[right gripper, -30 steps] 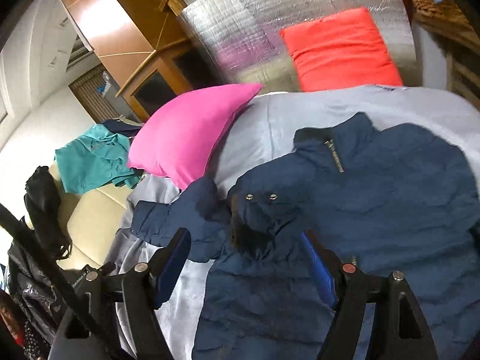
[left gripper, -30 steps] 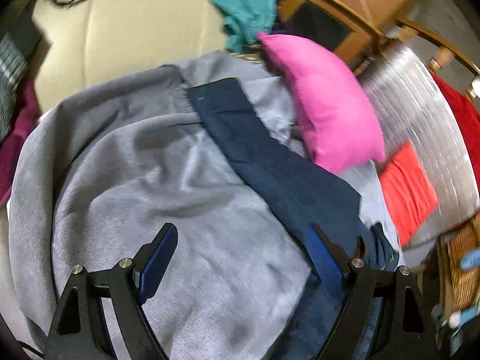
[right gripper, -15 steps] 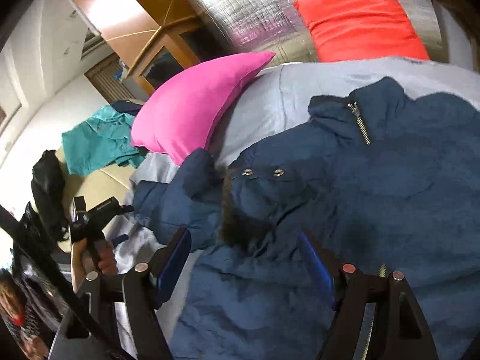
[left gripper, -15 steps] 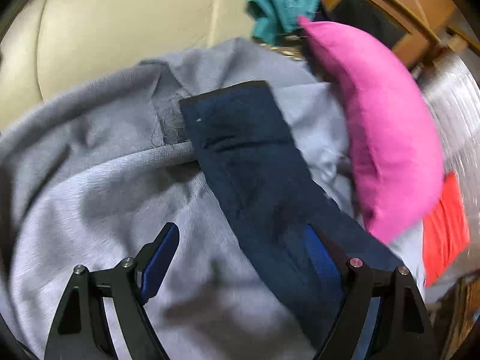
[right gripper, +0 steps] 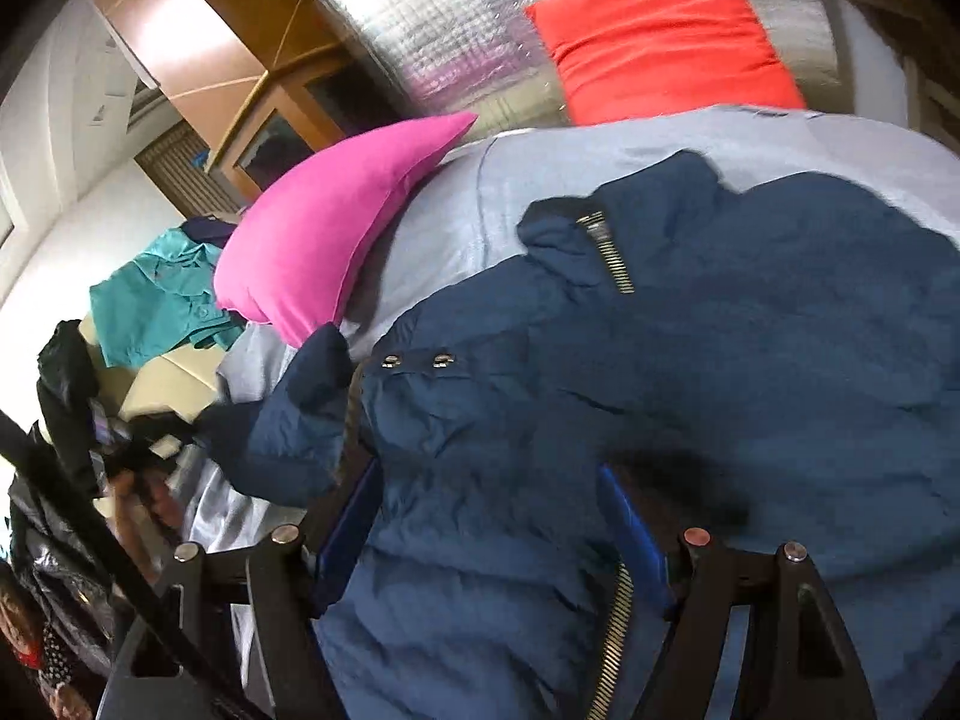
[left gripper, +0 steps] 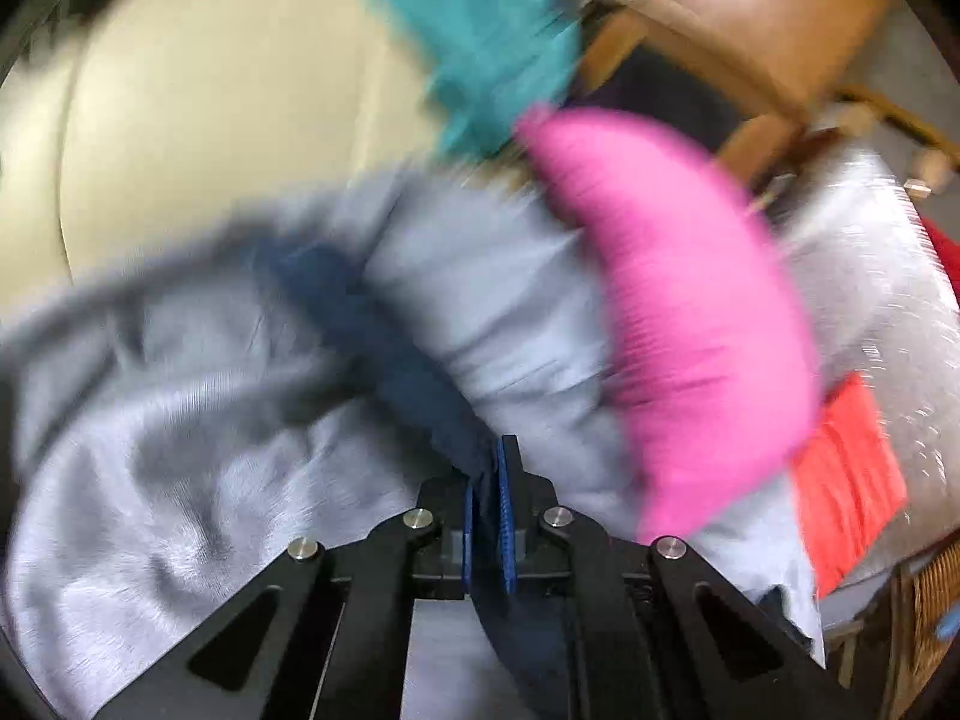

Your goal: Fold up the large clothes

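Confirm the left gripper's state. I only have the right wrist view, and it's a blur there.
Observer: The left gripper has just closed and is shut on the navy sleeve.
Operator: Where does the sleeve run?
Observer: From the jaws up and left across the grey sheet. Its far end is blurred.
Operator: Pillow in the way?
Observer: The pink pillow lies right of the sleeve, with sheet between them.

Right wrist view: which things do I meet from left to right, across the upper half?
Teal shirt → pink pillow → jacket zipper → red cushion.
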A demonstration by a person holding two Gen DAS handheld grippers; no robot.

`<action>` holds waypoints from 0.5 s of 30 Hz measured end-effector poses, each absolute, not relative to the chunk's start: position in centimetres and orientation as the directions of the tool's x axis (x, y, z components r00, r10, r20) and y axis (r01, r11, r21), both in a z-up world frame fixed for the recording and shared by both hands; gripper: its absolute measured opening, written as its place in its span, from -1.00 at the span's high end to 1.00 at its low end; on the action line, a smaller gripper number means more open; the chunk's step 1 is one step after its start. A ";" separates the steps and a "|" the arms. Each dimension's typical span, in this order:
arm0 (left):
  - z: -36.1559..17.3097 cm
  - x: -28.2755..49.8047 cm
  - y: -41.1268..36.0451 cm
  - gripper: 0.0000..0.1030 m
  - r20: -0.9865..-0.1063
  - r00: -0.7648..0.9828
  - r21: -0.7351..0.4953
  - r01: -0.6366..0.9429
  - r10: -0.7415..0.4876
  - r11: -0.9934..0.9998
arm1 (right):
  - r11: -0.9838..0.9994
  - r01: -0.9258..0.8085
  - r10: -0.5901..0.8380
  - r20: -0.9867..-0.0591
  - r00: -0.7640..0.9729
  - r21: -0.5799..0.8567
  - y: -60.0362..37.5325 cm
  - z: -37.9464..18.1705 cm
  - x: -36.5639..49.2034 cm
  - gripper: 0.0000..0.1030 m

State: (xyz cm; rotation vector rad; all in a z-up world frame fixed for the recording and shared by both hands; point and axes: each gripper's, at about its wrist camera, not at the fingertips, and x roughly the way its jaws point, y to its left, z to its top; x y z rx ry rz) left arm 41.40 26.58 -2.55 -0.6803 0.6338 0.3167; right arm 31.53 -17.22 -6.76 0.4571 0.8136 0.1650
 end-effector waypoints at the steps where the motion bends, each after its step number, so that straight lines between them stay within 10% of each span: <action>1: -0.6 40.7 25.4 0.86 -0.598 0.797 -0.472 -0.434 0.084 0.767 | 0.896 0.039 0.296 -0.661 0.690 0.442 -17.8 -6.4 30.8 -0.48; 7: 9.7 35.1 13.2 0.86 -0.371 0.928 -0.321 -0.138 0.010 0.937 | 0.861 0.087 0.281 -0.611 0.740 0.502 -21.7 -4.7 27.1 -0.48; 15: 7.1 32.5 -4.3 0.86 -0.440 0.840 -0.148 0.281 -0.318 0.948 | 0.833 0.081 0.266 -0.524 0.809 0.547 -27.2 -3.1 24.7 -0.48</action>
